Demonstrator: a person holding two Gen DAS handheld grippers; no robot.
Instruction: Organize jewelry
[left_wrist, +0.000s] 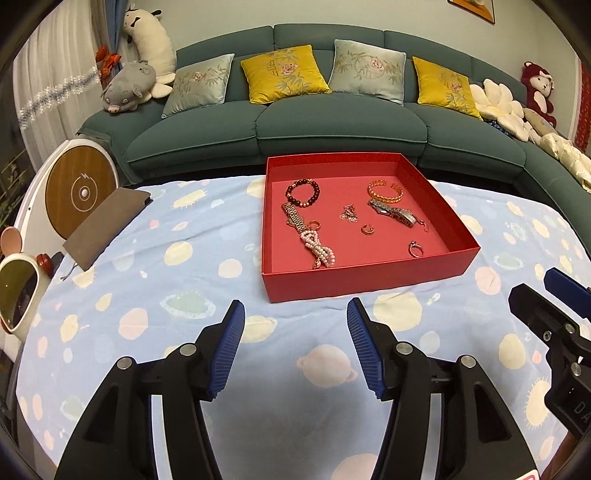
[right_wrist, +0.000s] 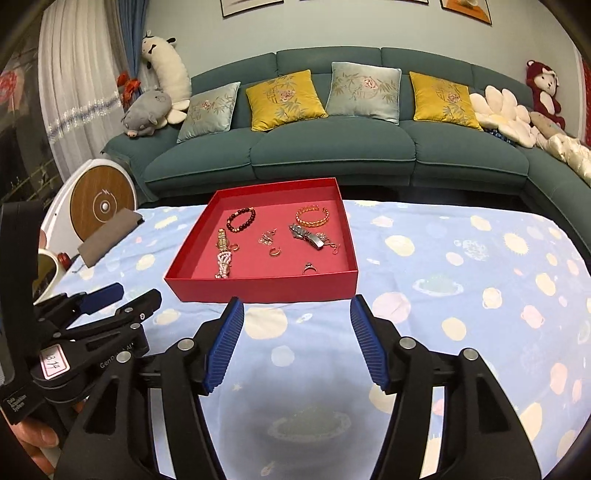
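Nearest in the left wrist view, the left gripper (left_wrist: 295, 314) stands released, its blue ribbed pads (left_wrist: 231, 343) spread apart over the bare tablecloth (left_wrist: 147, 295) with nothing between them. Beside it, the right gripper (right_wrist: 295, 314) is likewise released, its blue pads (right_wrist: 364, 339) parted and holding nothing, hanging over the same pale blue cloth printed with planets and dots. Both stop just short of the red box (left_wrist: 365, 275), whose near wall faces them; neither touches it. All the jewelry lies inside this open, shallow box. Against its near left part lies a twisted pearl bracelet (left_wrist: 321, 249), touching a gold watch band (left_wrist: 293, 218) just behind it, with a small gold ring (left_wrist: 314, 224) beside that band. Near the front right corner of the box sits a silver ring (left_wrist: 416, 249). Toward the middle lie a gold ring (left_wrist: 368, 229) and a small tangled charm piece (left_wrist: 349, 213). Right of centre rests a silver watch (left_wrist: 397, 214), and behind it, toward the far wall of the box, a gold chain bangle (left_wrist: 384, 191). A dark beaded bracelet (left_wrist: 303, 192) lies at the far left inside. Left of the box, well apart from it, a brown pouch (left_wrist: 107, 229) lies at the cloth's edge. Beyond the box stretches a teal sofa (left_wrist: 332, 125) with yellow and grey cushions.
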